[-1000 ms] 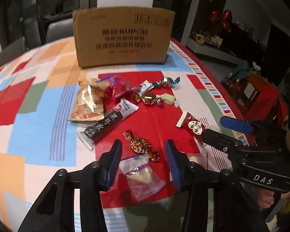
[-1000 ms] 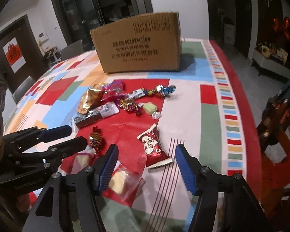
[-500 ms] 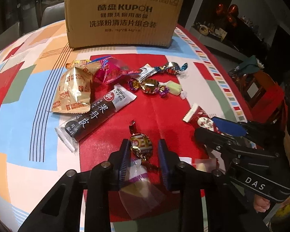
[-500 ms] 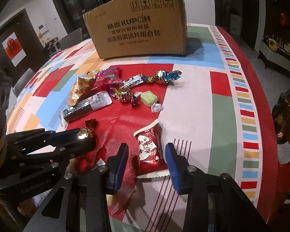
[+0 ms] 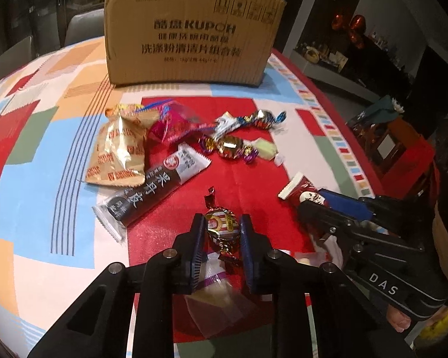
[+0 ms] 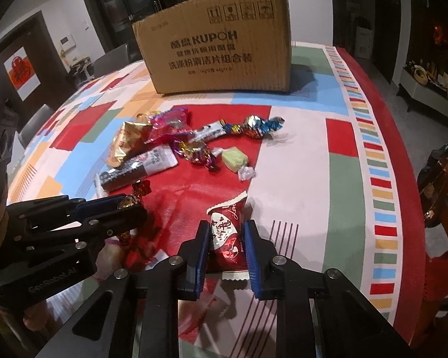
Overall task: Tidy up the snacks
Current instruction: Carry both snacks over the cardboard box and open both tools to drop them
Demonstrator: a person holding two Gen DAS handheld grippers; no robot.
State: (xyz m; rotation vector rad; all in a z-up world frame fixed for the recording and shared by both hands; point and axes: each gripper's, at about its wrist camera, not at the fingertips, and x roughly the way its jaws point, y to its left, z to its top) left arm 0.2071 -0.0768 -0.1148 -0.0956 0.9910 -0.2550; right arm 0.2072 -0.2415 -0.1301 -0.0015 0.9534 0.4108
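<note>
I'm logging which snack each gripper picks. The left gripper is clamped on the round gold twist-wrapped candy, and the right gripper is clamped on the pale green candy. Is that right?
Only partly. The left gripper does pinch the gold twist-wrapped candy. But the right gripper is clamped on the red heart-print packet, as the right wrist view shows. The pale green candy lies untouched on the tablecloth.
</note>
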